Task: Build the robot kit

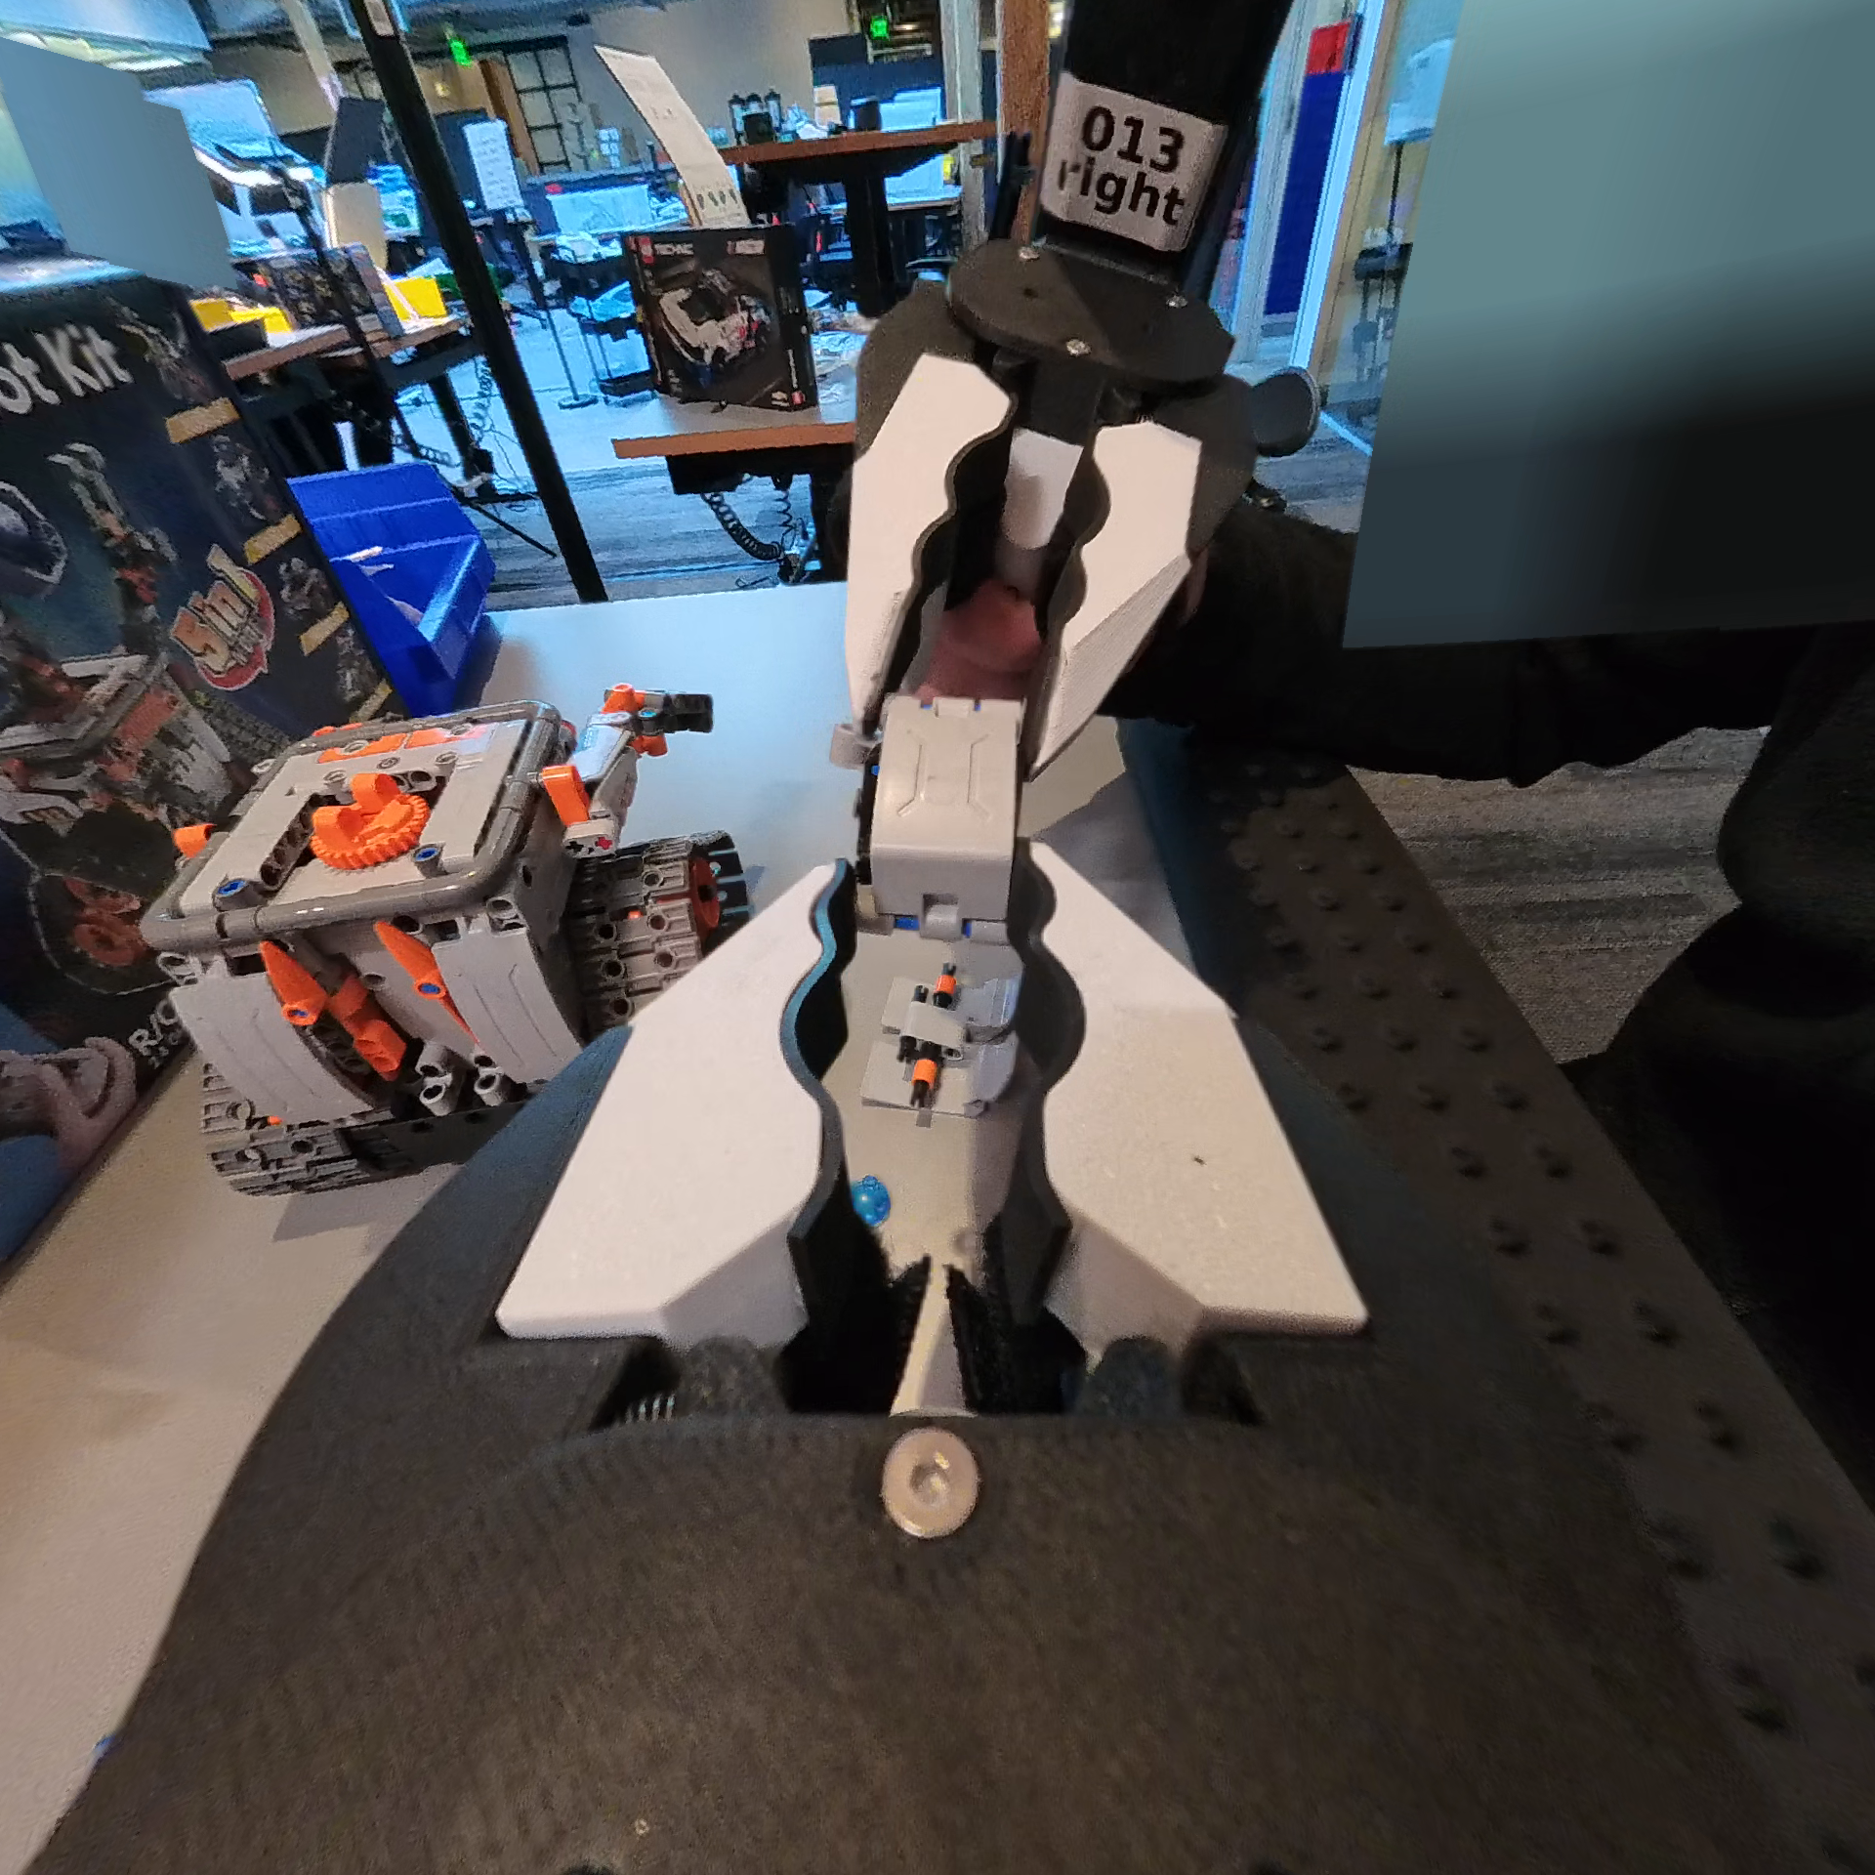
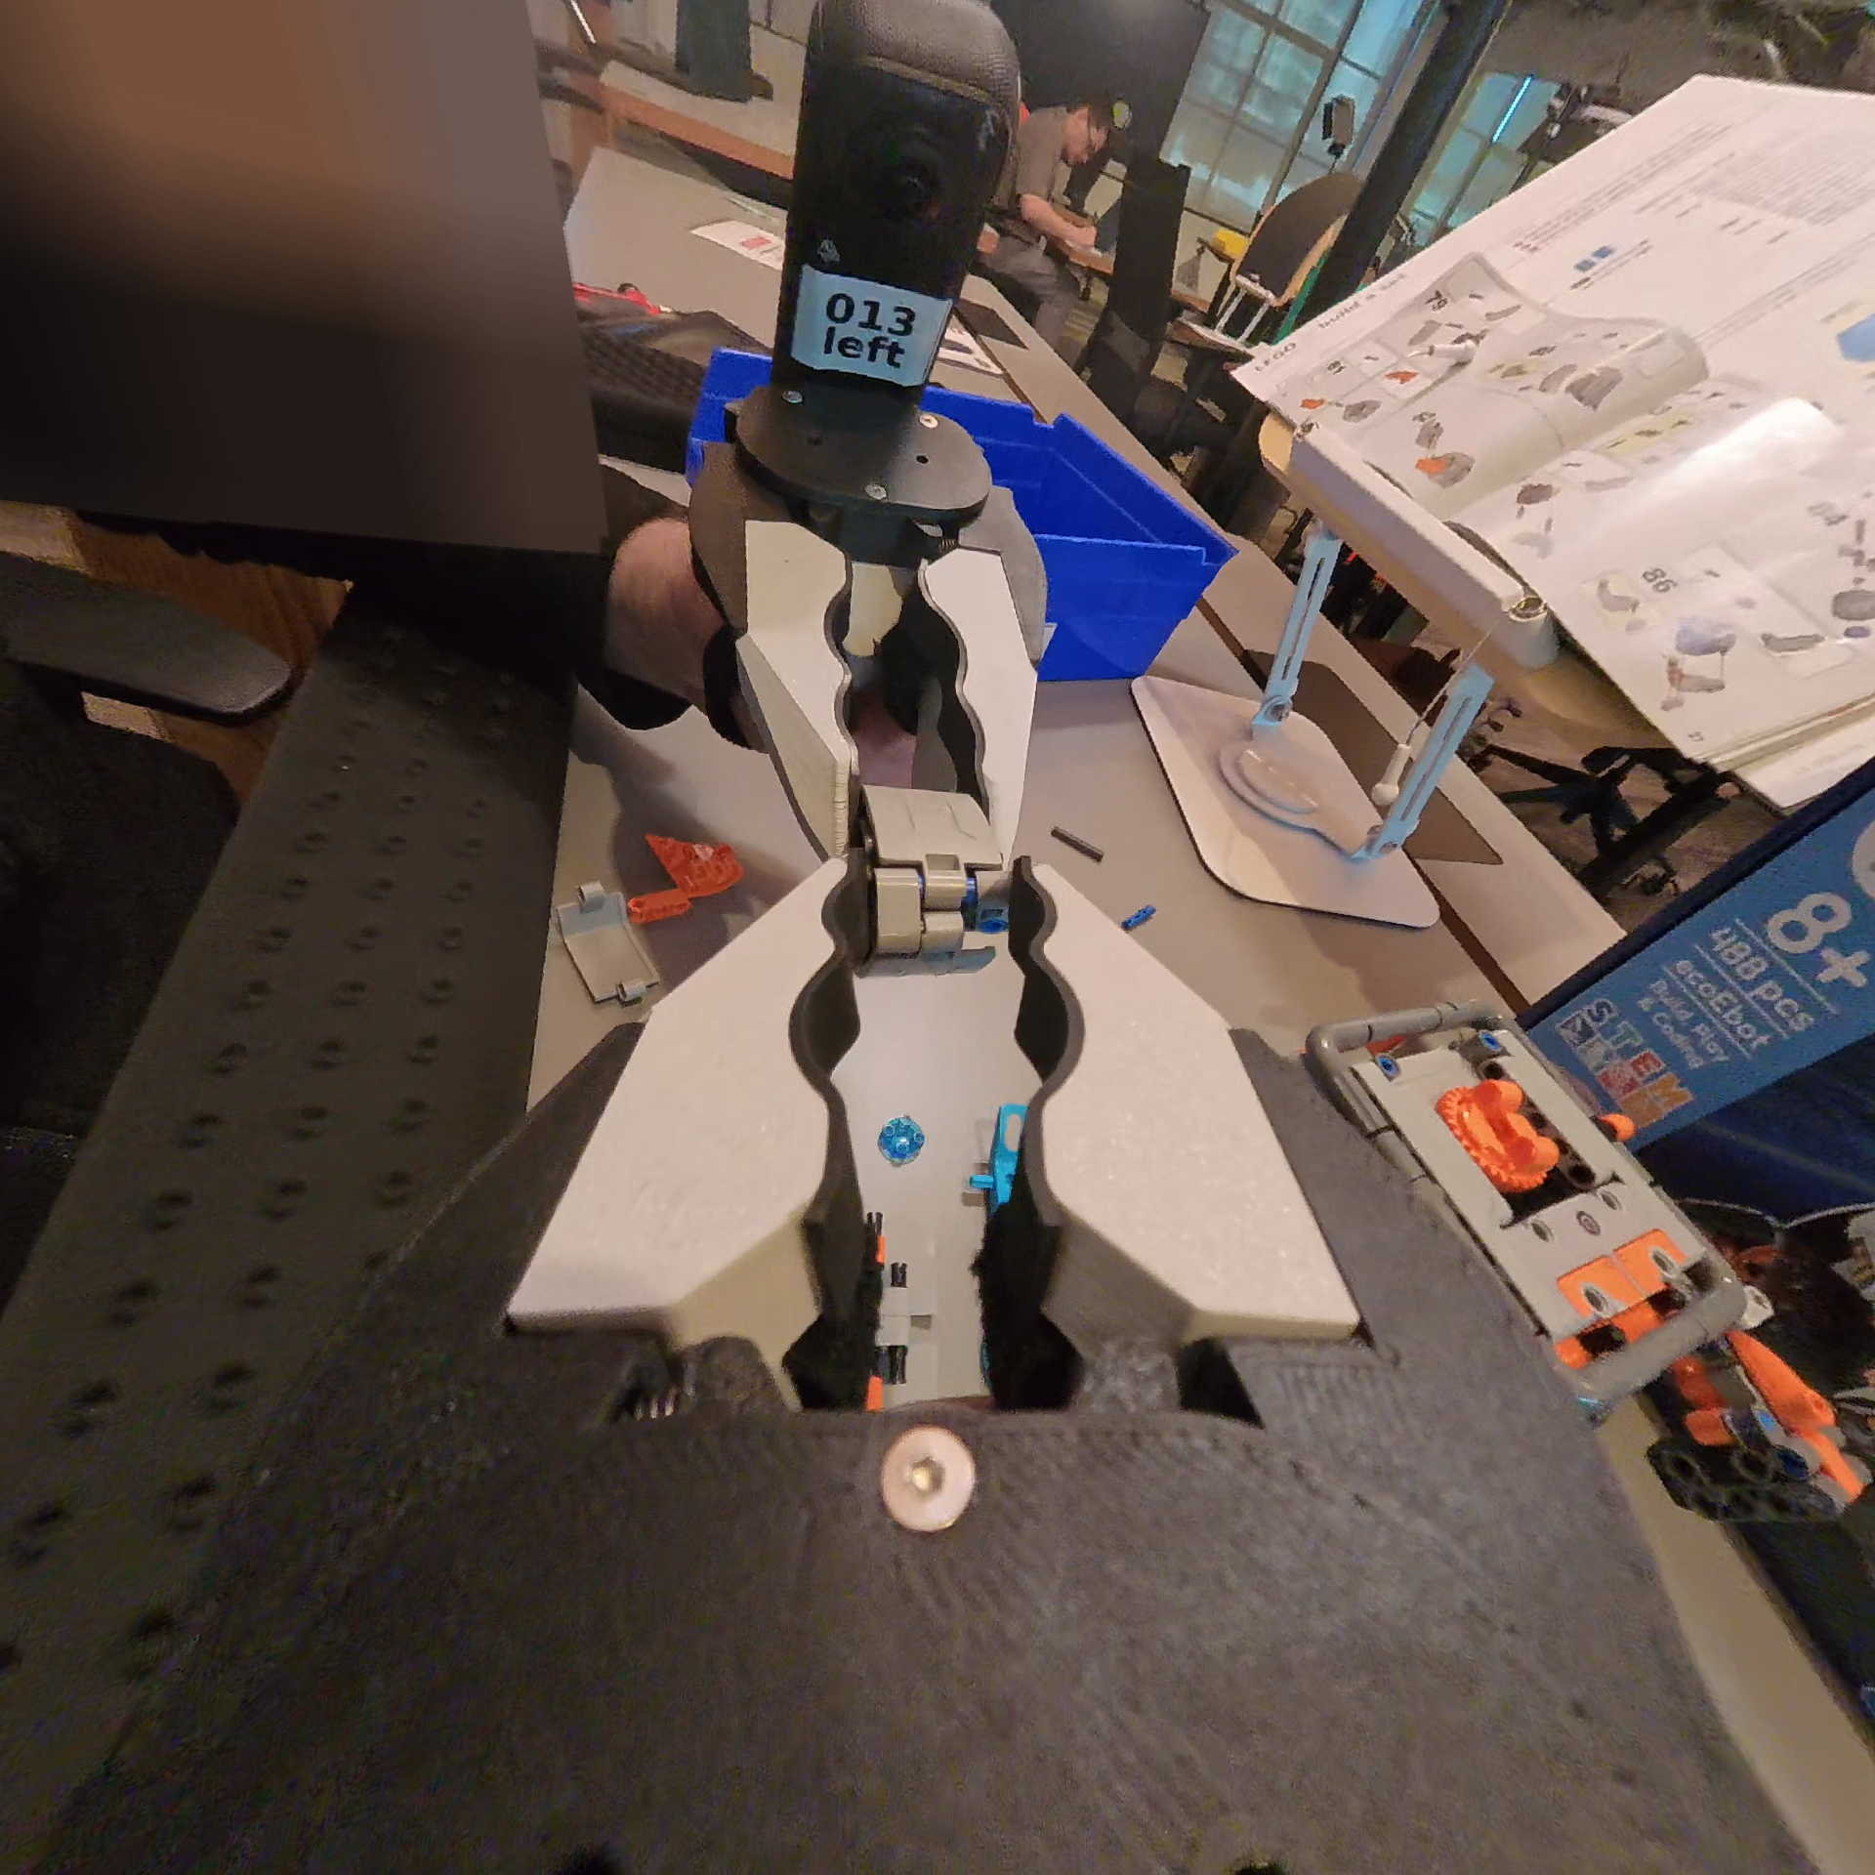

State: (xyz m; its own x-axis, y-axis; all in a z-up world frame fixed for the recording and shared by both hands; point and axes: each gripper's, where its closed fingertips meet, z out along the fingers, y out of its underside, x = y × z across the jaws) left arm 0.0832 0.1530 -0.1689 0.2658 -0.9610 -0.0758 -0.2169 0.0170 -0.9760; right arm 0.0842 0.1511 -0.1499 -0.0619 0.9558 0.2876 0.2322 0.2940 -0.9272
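Setting: grey tabletop [image 2: 1136,802] in a workshop, with desks and shelving behind.
Left gripper [image 1: 939,903]: its two grey wedge-shaped fingers are closed on the near end of a light grey plastic brick-built block with blue pins [image 1: 944,812]; that end sits right between the fingertips.
Right gripper [image 2: 939,893]: facing the left one tip to tip, its fingers clamp the opposite end of the same block [image 2: 928,883], so the block bridges the two grippers above the table.
Under the fingers: a small round translucent blue stud [image 2: 900,1138] and a small grey hinged brick piece with orange and black pins [image 1: 939,1035] lie on the table.
Beside: a grey and orange tracked brick-built vehicle [image 1: 406,913] stands near, to the left in the left wrist view.
Loose parts: a flat grey panel [image 2: 606,944] and an orange angled piece [image 2: 690,873] lie apart from the grippers.
Farther: a blue plastic bin [image 2: 1096,538], an open instruction booklet on a white stand [image 2: 1583,426], a printed kit box [image 1: 112,609].
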